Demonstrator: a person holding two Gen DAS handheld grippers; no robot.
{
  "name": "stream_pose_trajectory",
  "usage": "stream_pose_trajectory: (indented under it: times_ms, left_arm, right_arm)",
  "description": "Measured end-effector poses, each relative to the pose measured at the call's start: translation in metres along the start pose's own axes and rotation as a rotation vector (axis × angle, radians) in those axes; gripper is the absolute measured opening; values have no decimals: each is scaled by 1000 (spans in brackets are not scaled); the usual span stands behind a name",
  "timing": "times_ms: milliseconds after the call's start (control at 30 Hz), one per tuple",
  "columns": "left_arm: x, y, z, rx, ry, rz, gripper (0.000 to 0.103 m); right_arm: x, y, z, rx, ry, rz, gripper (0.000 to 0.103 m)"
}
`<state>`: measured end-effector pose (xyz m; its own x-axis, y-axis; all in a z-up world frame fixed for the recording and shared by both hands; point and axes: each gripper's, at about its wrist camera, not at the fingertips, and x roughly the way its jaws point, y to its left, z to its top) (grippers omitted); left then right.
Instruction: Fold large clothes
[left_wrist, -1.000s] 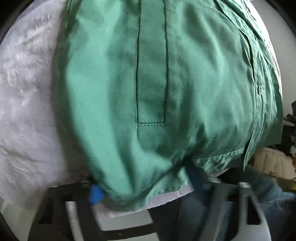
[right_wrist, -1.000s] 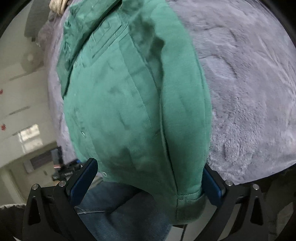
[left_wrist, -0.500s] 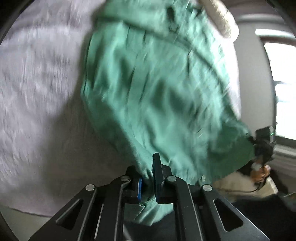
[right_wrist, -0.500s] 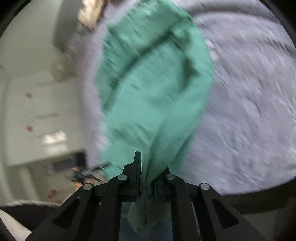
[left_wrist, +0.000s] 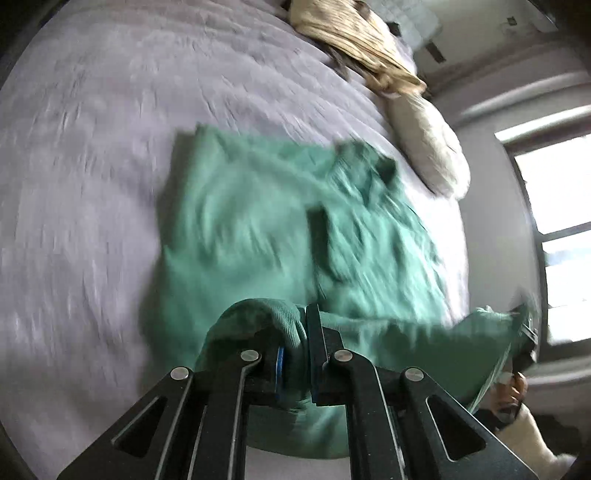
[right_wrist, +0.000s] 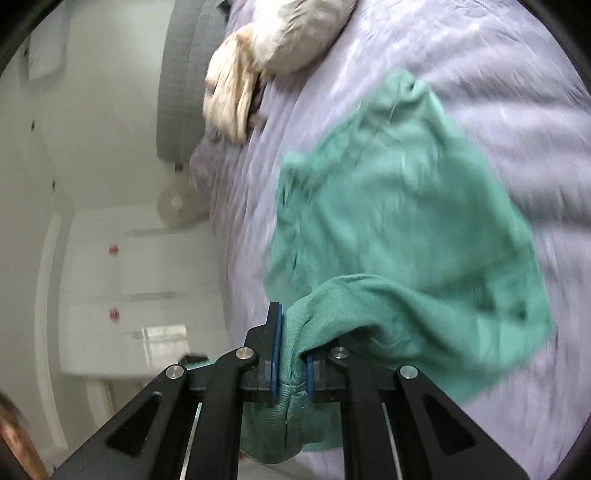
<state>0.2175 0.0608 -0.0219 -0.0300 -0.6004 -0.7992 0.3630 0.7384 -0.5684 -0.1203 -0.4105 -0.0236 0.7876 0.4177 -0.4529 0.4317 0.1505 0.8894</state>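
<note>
My left gripper (left_wrist: 295, 354) jaws pinched on green shirt (left_wrist: 251, 229) hem; my right gripper (right_wrist: 291, 354) clamped on opposite hem corner. Hem edge lifted, rest of shirt spread on lavender blanket (left_wrist: 92, 147). Cream garment (right_wrist: 236, 88) near bed edge.

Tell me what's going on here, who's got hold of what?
A person is folding a green shirt on a bed with a lavender blanket. The left gripper and right gripper are each clamped on a bunch of its near edge, lifted off the blanket; the rest lies flat. Cream bedding sits beyond.
</note>
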Motion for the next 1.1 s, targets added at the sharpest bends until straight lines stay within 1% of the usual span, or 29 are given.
stream_pose_trajectory:
  times_ms: [67, 100, 133, 200, 233, 300, 333, 400, 433, 467, 500, 533, 567, 600, 633, 667, 700, 800, 833, 867, 933, 1000, 1067, 1100]
  left_arm:
    - [20, 3, 20, -8, -25, 44, 11]
    - [29, 5, 27, -13, -33, 60, 11]
    - [41, 5, 34, -13, -35, 87, 11]
    - [61, 4, 43, 12, -21, 145, 11]
    - [69, 3, 44, 25, -18, 177, 11]
    - [75, 3, 43, 52, -6, 224, 12]
    - [74, 3, 42, 52, -7, 232, 16]
    - [66, 1, 40, 58, -20, 232, 17]
    - [61, -2, 38, 67, -27, 235, 17]
    - [58, -5, 37, 77, -28, 240, 19]
    - [54, -8, 36, 88, -29, 249, 29]
    - [49, -12, 34, 105, -37, 267, 33]
    - [43, -17, 31, 130, -55, 295, 52]
    - [36, -21, 29, 149, -74, 336, 88]
    - [27, -25, 27, 171, -113, 386, 99]
    - [18, -29, 24, 190, -151, 398, 101]
    - [12, -31, 24, 208, -174, 399, 101]
    - [9, -31, 23, 233, -182, 434, 101]
    - [12, -31, 21, 252, -172, 450, 101]
    - [15, -30, 19, 275, -156, 467, 101]
    - [23, -27, 11, 315, -122, 485, 101]
    - [25, -22, 2, 317, -105, 487, 101]
    - [25, -12, -9, 282, -84, 483, 101]
    - [26, -6, -13, 251, -63, 462, 101]
  right_arm:
    - [10, -18, 30, 52, -42, -19, 12]
    - [14, -24, 39, 72, -51, -29, 12]
    - [26, -38, 52, 105, -62, -53, 12]
    - [42, -52, 64, 125, -63, -82, 12]
    - [51, -60, 68, 131, -66, -104, 12]
    - [62, -73, 71, 157, -83, -92, 13]
    - [64, -78, 71, 171, -91, -80, 14]
    - [62, -80, 69, 187, -98, -65, 14]
    - [58, -77, 67, 180, -94, -72, 14]
    - [56, -71, 67, 159, -90, -86, 20]
    - [55, -64, 68, 136, -89, -104, 22]
    - [49, -57, 71, 109, -91, -119, 31]
    - [44, -52, 72, 91, -95, -126, 42]
    - [39, -41, 73, 50, -105, -140, 46]
    - [36, -34, 73, 18, -111, -151, 55]
    - [34, -26, 73, -13, -117, -168, 60]
    - [30, -18, 71, -50, -121, -194, 60]
    - [25, 1, 65, -161, -129, -322, 60]
    - [26, 10, 60, -221, -135, -398, 61]
    - [26, 15, 56, -270, -136, -454, 65]
    - [31, 24, 47, -361, -127, -545, 69]
    - [38, 33, 35, -470, -103, -635, 69]
    - [43, 41, 23, -564, -79, -670, 69]
    - [50, 47, 16, -628, -55, -687, 69]
